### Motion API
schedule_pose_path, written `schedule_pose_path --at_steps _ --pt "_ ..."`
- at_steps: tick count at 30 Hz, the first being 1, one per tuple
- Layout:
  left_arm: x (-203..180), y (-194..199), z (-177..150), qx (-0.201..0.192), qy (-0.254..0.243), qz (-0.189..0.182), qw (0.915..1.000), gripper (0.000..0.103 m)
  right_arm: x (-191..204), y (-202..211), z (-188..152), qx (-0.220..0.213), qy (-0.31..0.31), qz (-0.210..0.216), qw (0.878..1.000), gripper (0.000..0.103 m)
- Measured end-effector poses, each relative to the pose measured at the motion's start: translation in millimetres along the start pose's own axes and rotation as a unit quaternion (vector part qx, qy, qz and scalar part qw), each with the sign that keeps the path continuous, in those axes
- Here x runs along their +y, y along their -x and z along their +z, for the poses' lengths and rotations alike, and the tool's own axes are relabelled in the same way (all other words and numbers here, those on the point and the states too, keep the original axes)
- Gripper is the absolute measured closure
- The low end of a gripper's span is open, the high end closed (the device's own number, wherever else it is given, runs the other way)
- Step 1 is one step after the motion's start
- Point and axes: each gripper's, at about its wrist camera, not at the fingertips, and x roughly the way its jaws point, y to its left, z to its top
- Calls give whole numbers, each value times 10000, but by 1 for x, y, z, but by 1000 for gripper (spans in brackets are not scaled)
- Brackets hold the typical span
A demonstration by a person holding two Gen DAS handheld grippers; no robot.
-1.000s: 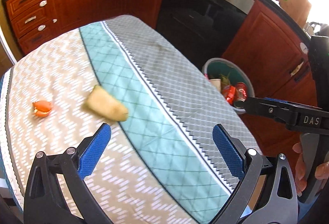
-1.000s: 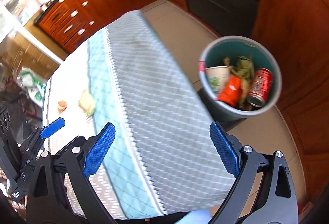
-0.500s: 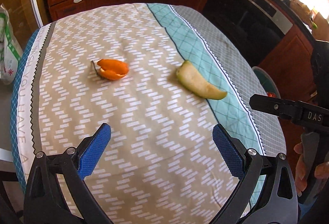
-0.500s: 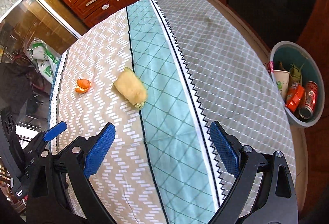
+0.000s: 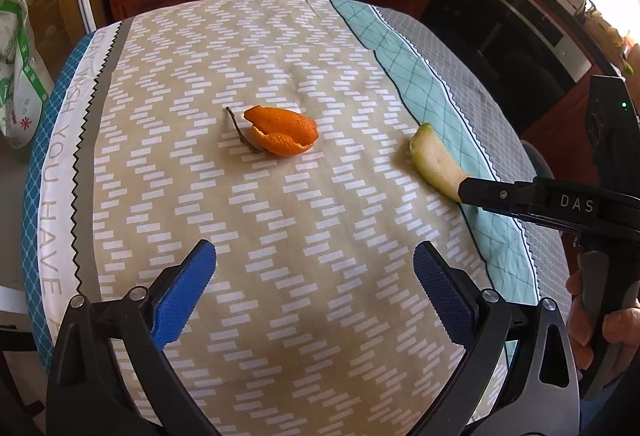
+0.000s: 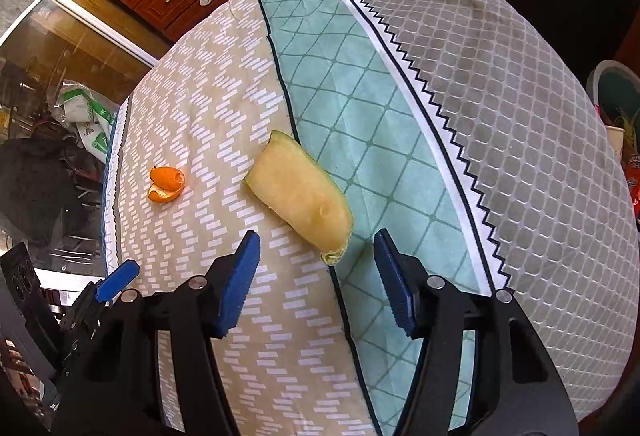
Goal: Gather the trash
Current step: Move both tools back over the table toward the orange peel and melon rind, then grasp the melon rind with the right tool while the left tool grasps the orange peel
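Orange peel [image 5: 282,131]: left view, mid-counter [image 5: 280,276], ahead of the left gripper [image 5: 314,290].
Left fingers [image 5: 182,290]: spread wide, nothing between.
Rind [image 6: 298,196]: right view, just ahead of the right gripper [image 6: 316,282].
Right fingers [image 6: 238,278]: closing, rind's near end between, untouched.
Bin [image 6: 616,92]: far right.

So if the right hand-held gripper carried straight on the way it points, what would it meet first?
Most likely the pale fruit peel, lying just ahead of the closing, still empty right hand-held gripper; depth is uncertain.
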Motion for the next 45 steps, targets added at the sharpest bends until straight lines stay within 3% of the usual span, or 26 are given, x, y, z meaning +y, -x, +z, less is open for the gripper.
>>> schedule_pose_path --at_steps 1,7,9,11,19,21,28,30,40,45 --pt "2 -2 1 8 -2 23 10000 4 1 -3 0 23 -12 11 10000 58" --pt "21 -9 9 48 167 35 9998 4 1 -7 3 -151 -172 23 9997 60" --pt "27 -10 14 29 223 79 9997 4 1 -9 7 -218 -146 -98 9996 75" --pt "34 -12 19 33 285 111 9995 4 0 -9 8 -293 -200 -59 9994 84" --pt "42 -22 46 -120 230 206 9995 4 9 17 15 -668 58 -74 9977 91" --pt "38 -26 53 -145 177 153 9996 15 7 18 16 -663 88 -83 9977 91" --pt "22 -42 62 -128 44 196 9997 35 1 16 17 -571 183 -89 9982 91" --pt "19 -44 65 -169 45 229 9996 49 -1 16 17 -562 180 -63 9982 91" --pt "-10 -47 58 -232 -289 235 9990 72 -7 12 22 -540 116 99 9984 90" --pt "-18 -38 52 -363 -279 235 9987 81 -1 26 23 -770 318 143 9964 91"
